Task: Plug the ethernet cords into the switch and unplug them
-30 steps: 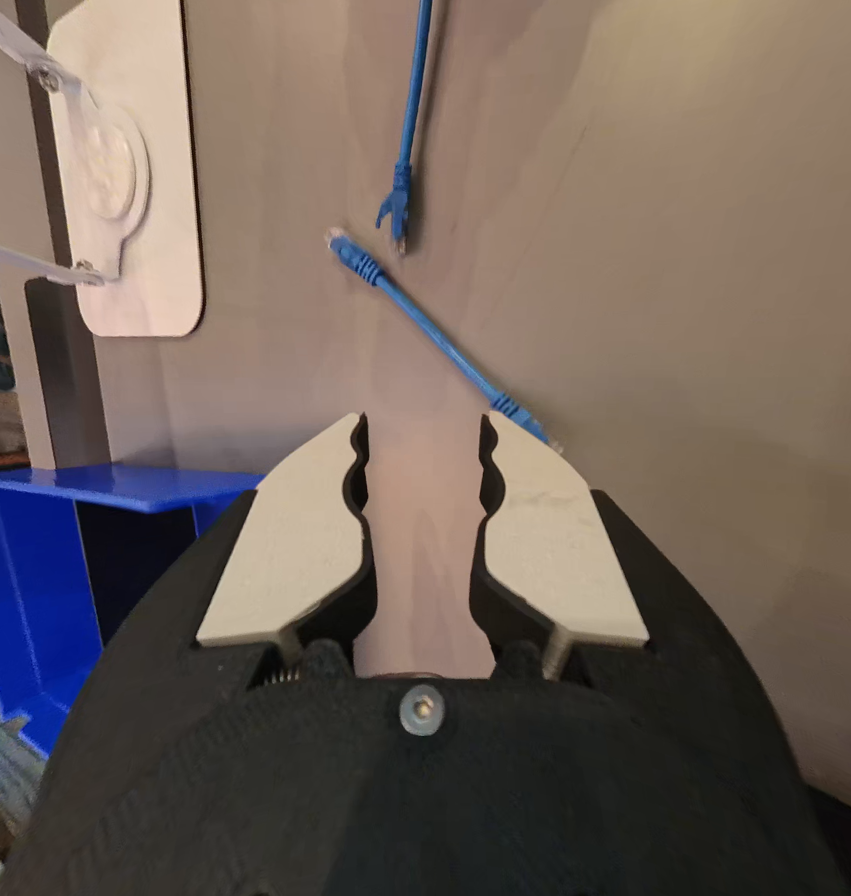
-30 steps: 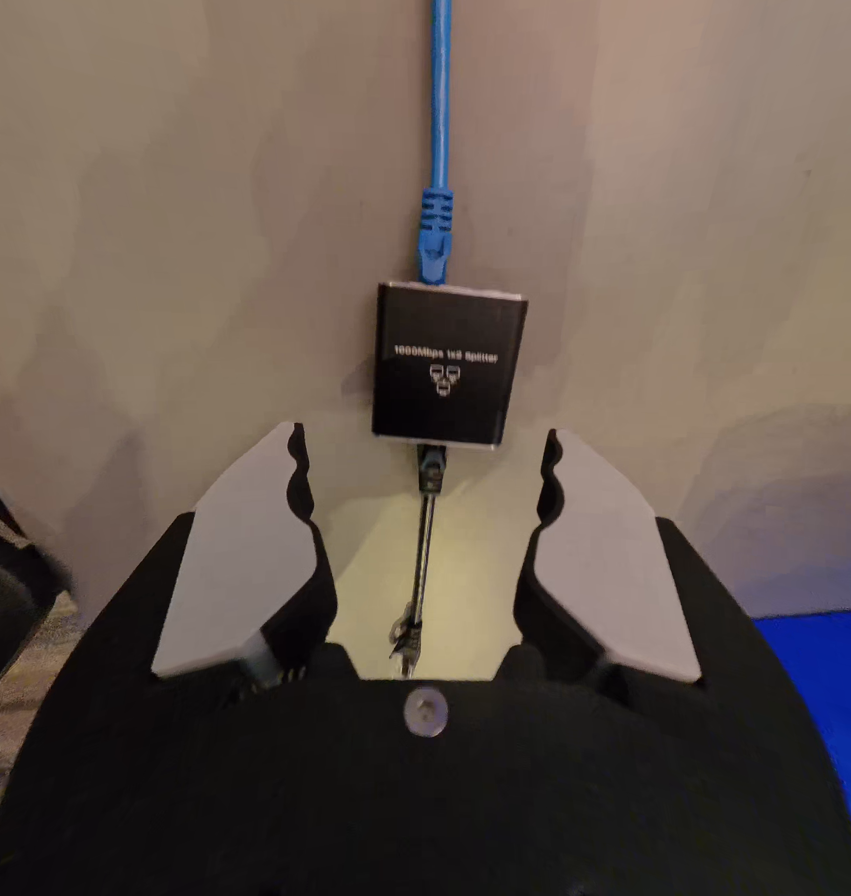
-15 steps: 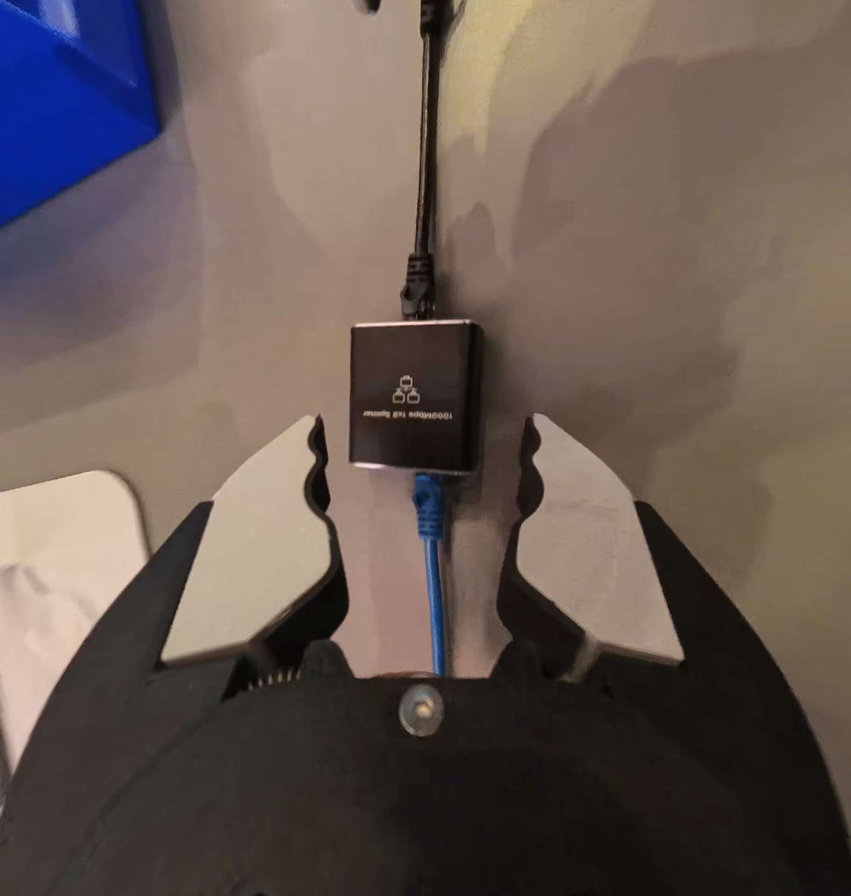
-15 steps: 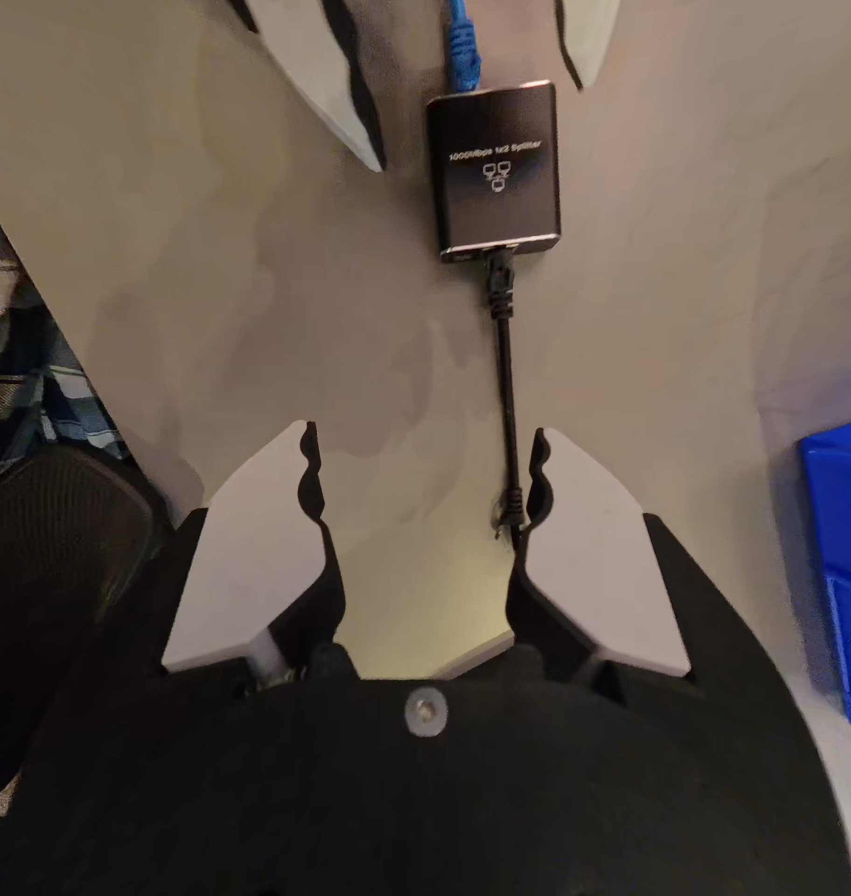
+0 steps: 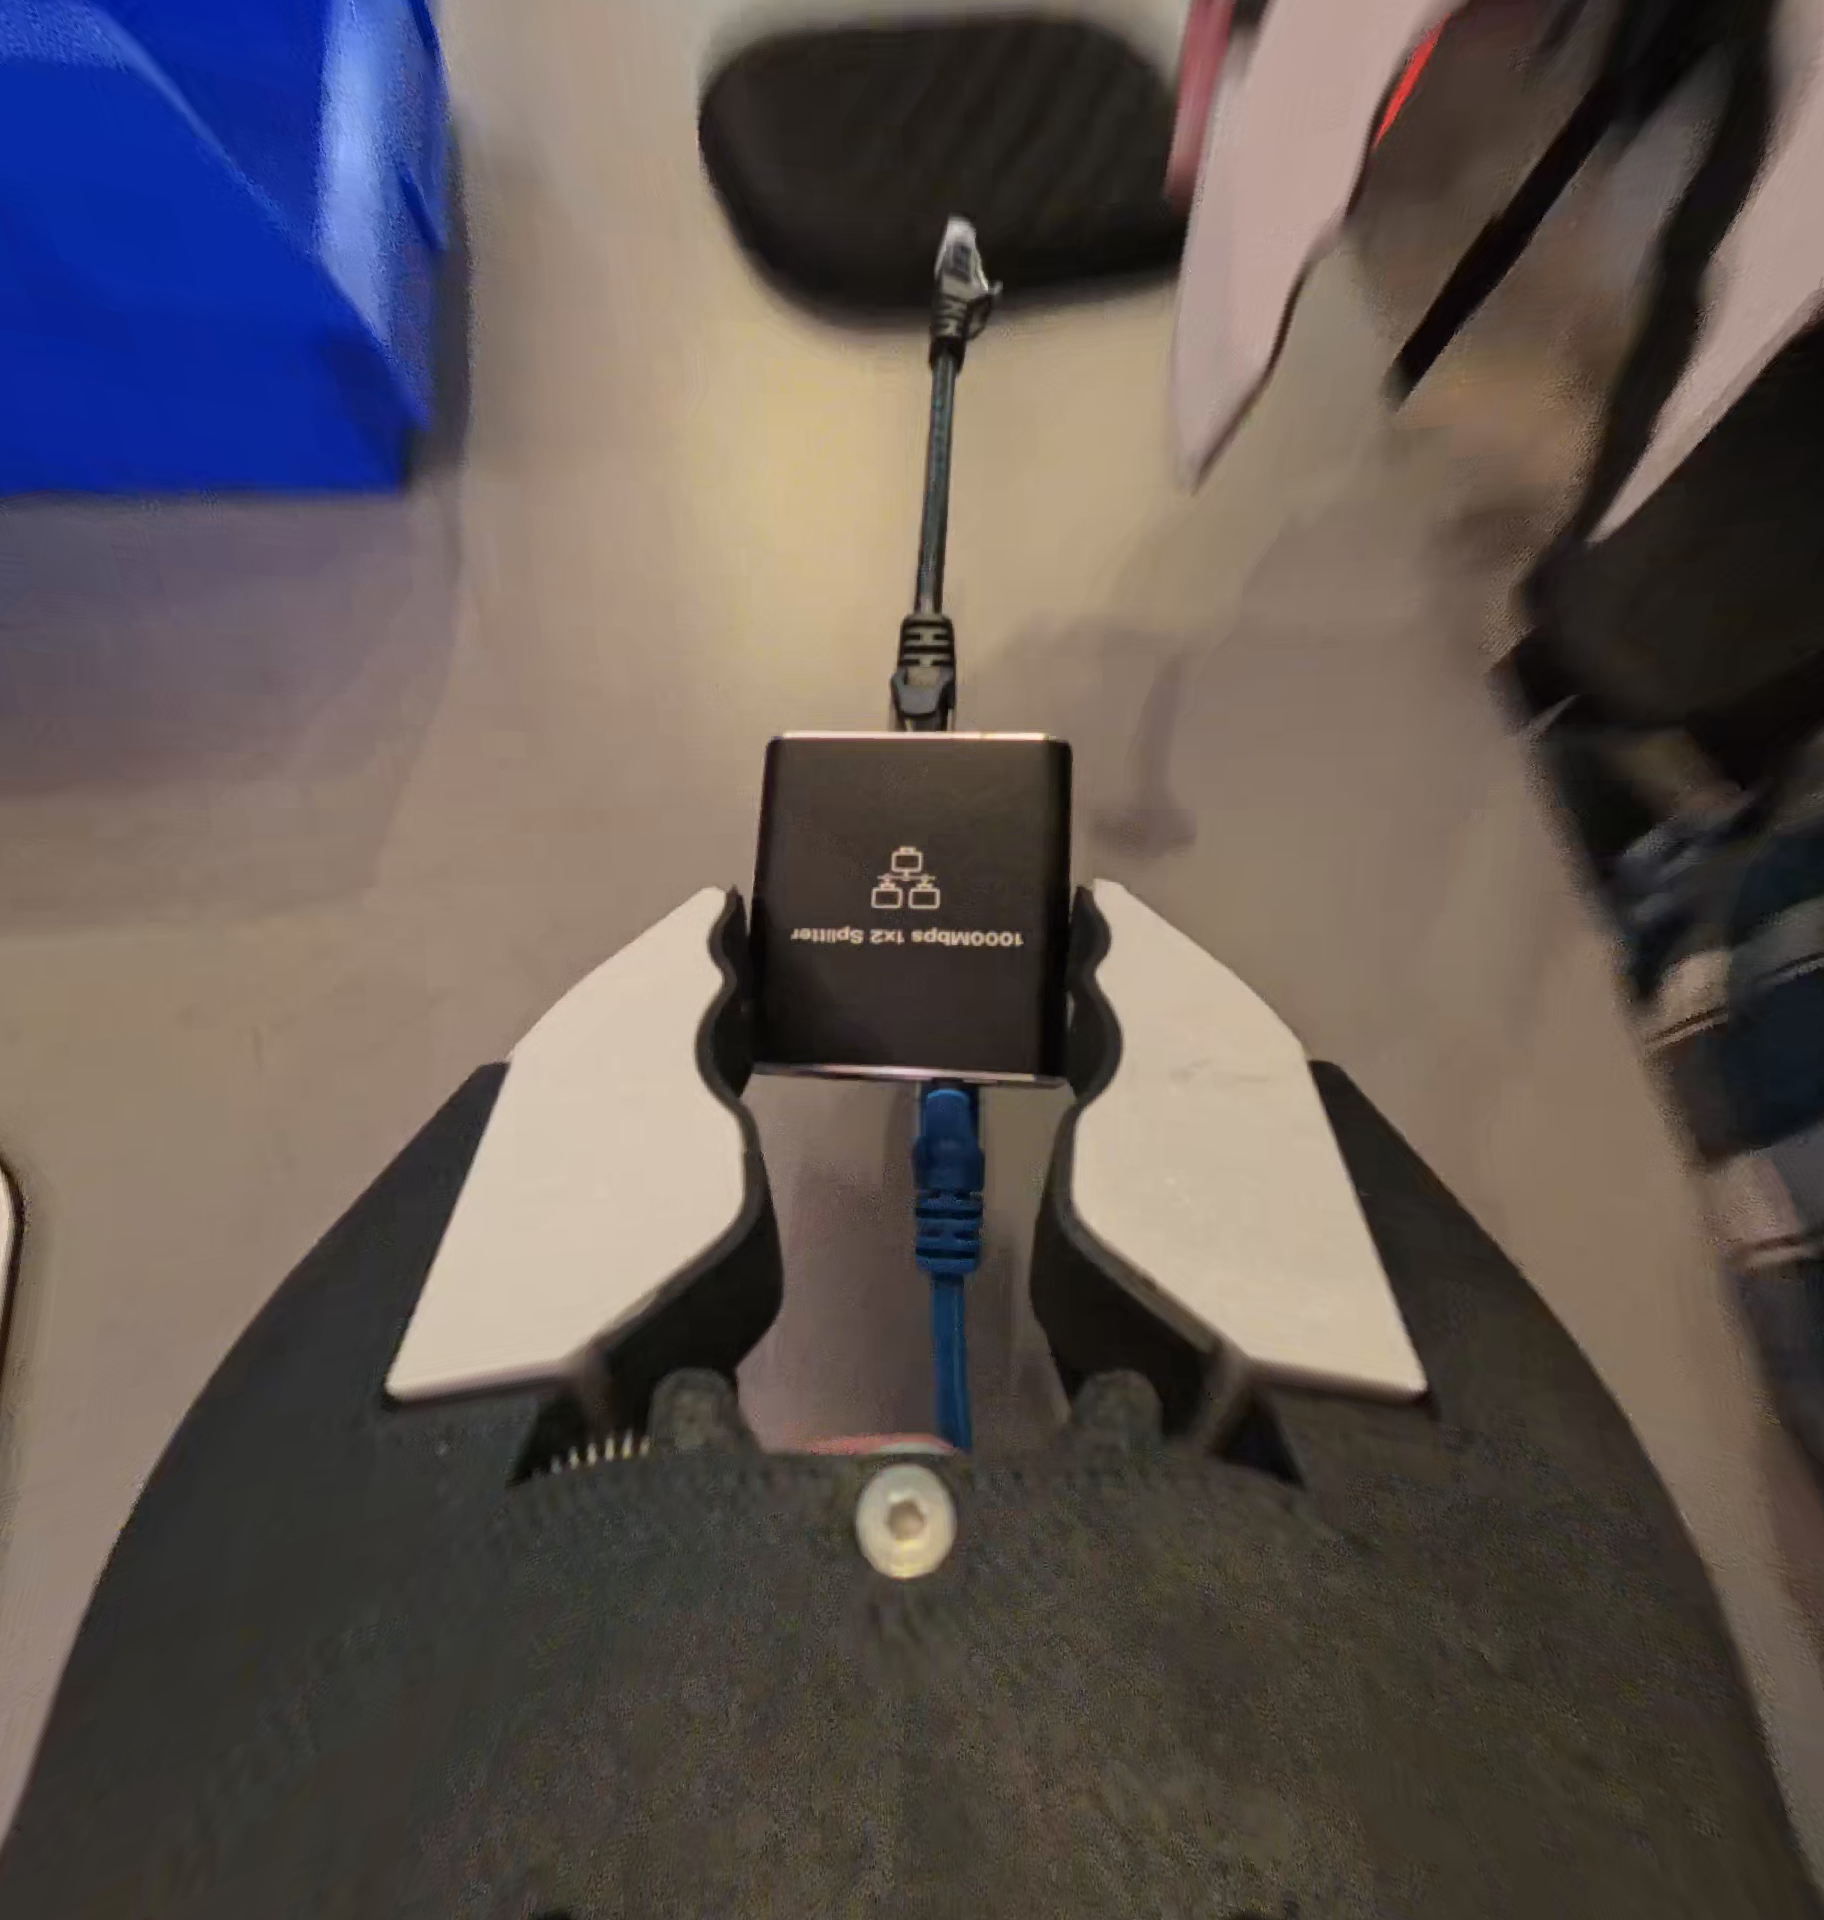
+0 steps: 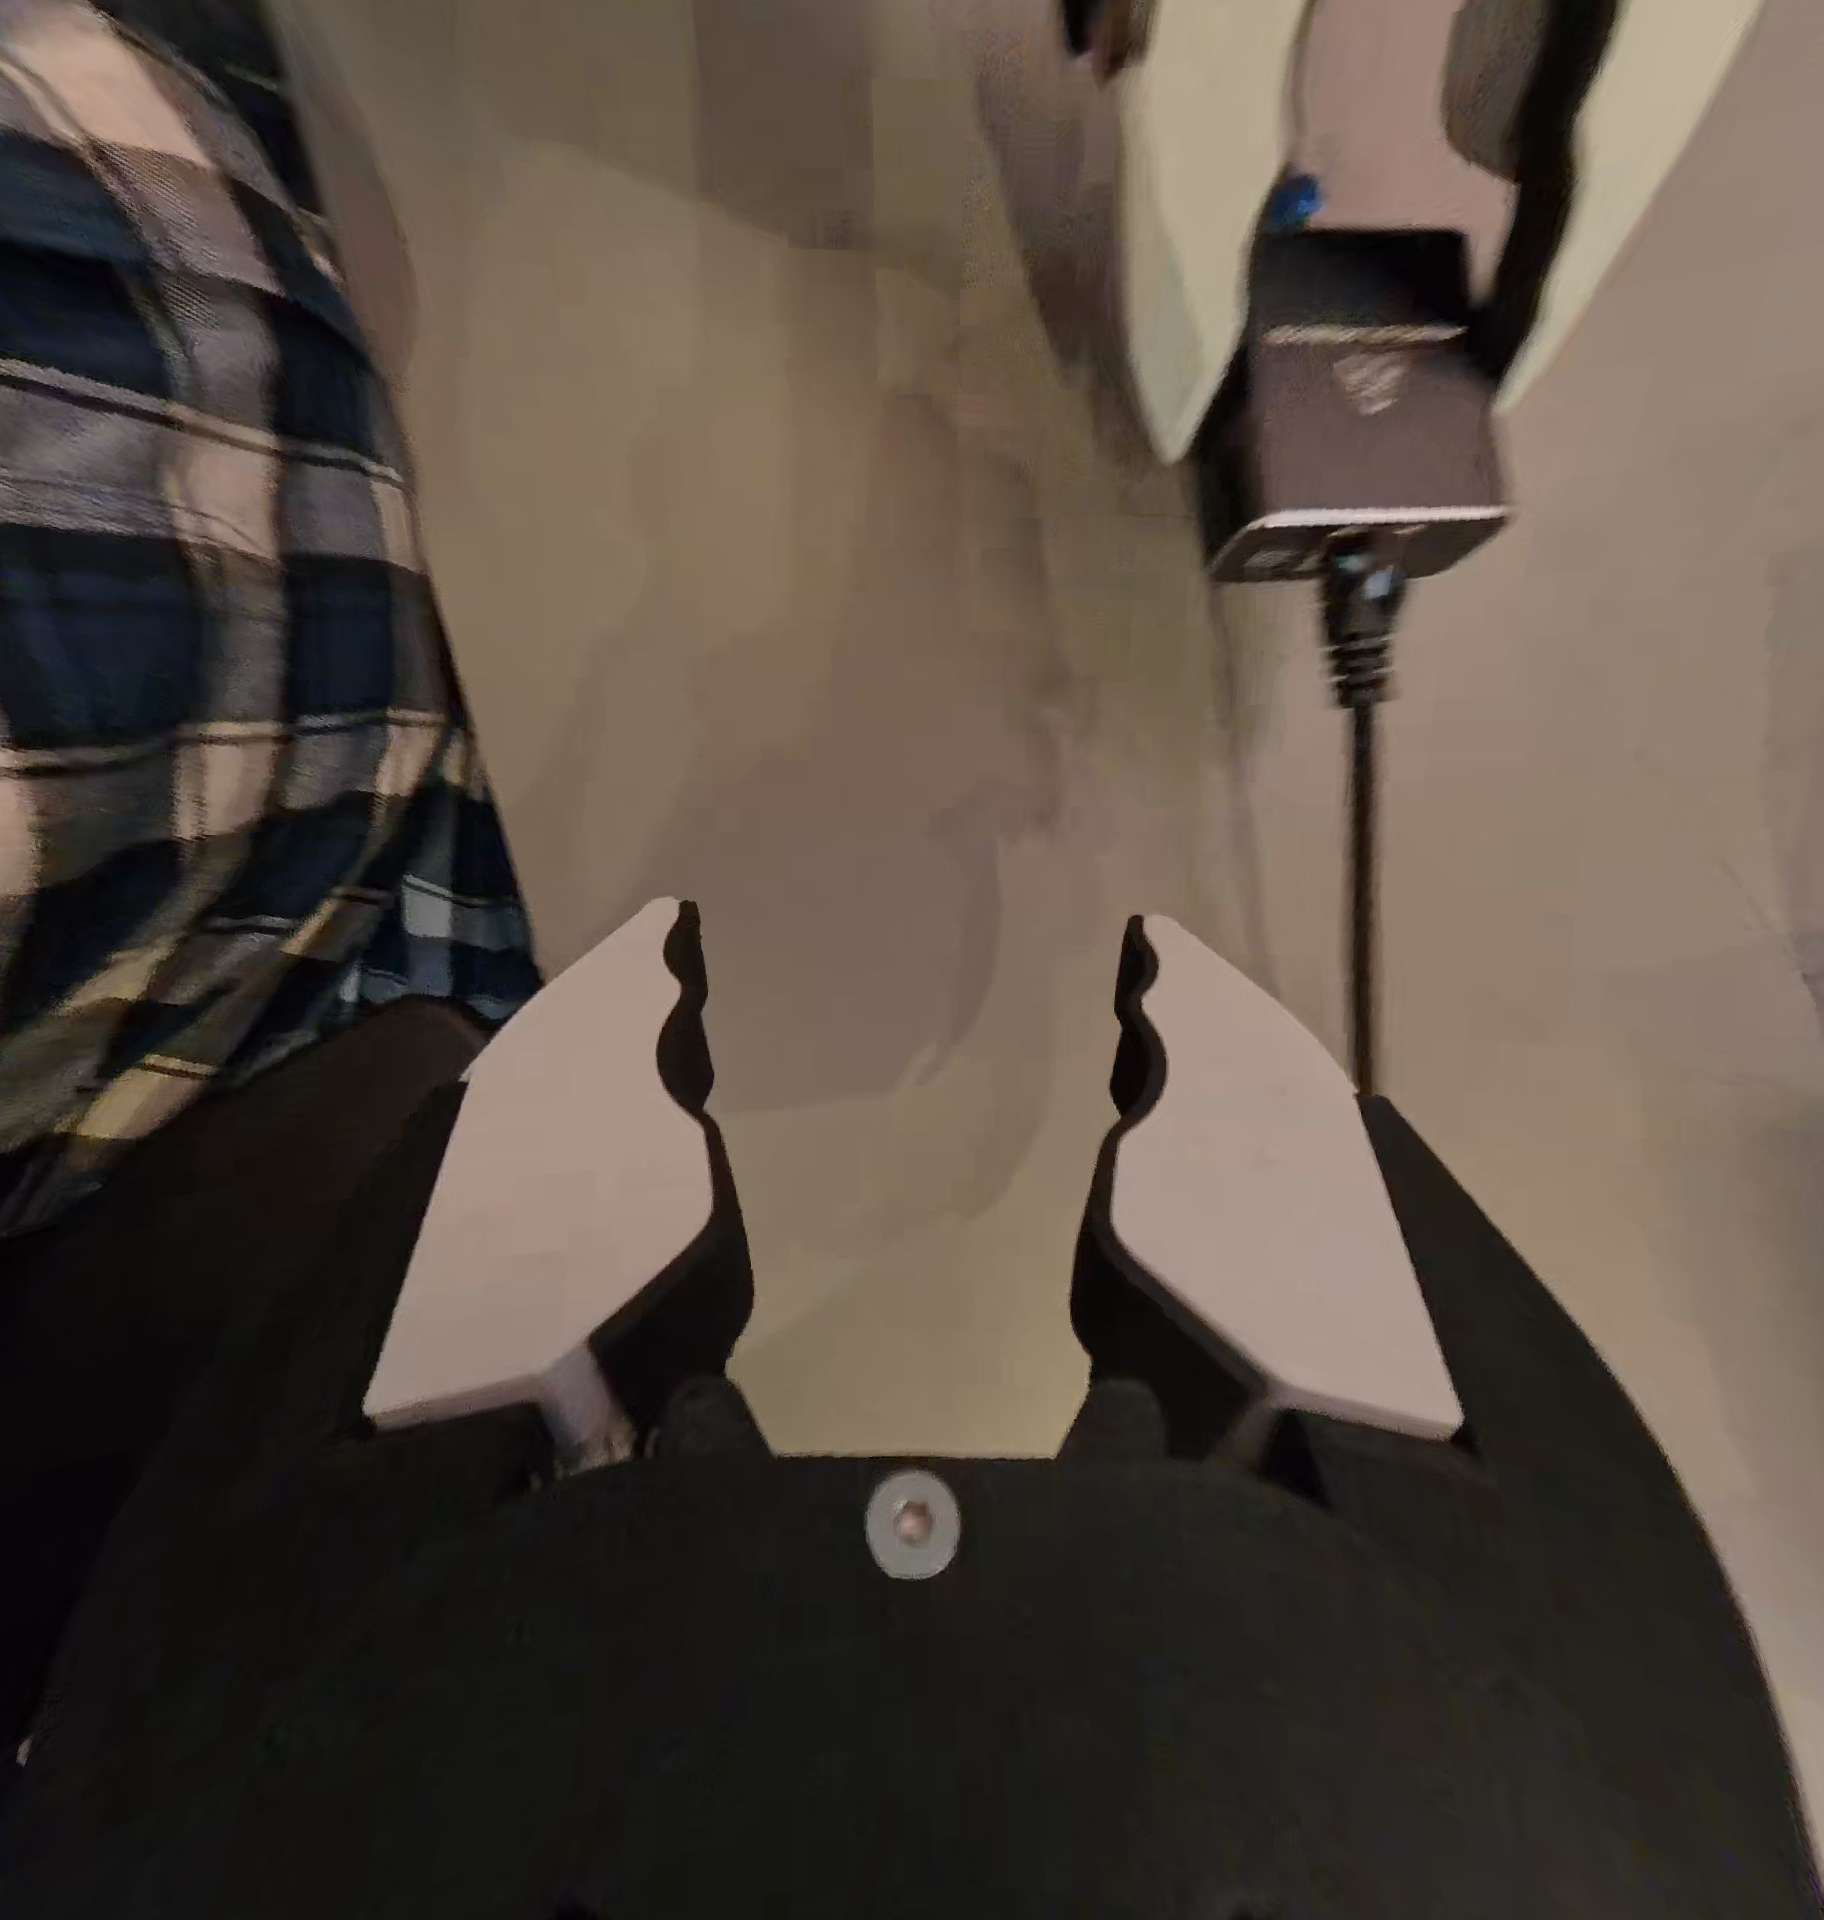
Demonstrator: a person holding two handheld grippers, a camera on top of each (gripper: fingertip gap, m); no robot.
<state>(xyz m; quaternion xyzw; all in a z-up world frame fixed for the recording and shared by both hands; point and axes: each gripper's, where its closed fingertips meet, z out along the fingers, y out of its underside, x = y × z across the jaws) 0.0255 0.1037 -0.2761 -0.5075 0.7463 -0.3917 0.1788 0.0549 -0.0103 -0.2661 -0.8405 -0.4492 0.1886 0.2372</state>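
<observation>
Left tool (image 5: 910, 992) clenched on the black switch (image 5: 913, 894): both dark pads press its two side walls, the box sitting level between the fingertips over the beige tabletop (image 5: 264, 935). Blue ethernet cord (image 5: 947, 1195) plugged into the switch's near face, running back between the fingers toward the tool body. Black ethernet cord (image 5: 934, 488) plugged into the far face; its free plug lies at the far end, near a dark pad at the tabletop edge. Blue bin (image 5: 160, 239) at far left. Right tool (image 6: 910, 997) released, jaws wide apart with only bare tabletop between them, well apart from the switch; the black cord passes just beside its right finger (image 6: 1251, 1143). Plaid sleeve (image 6: 139, 582) to the left, blurred.
</observation>
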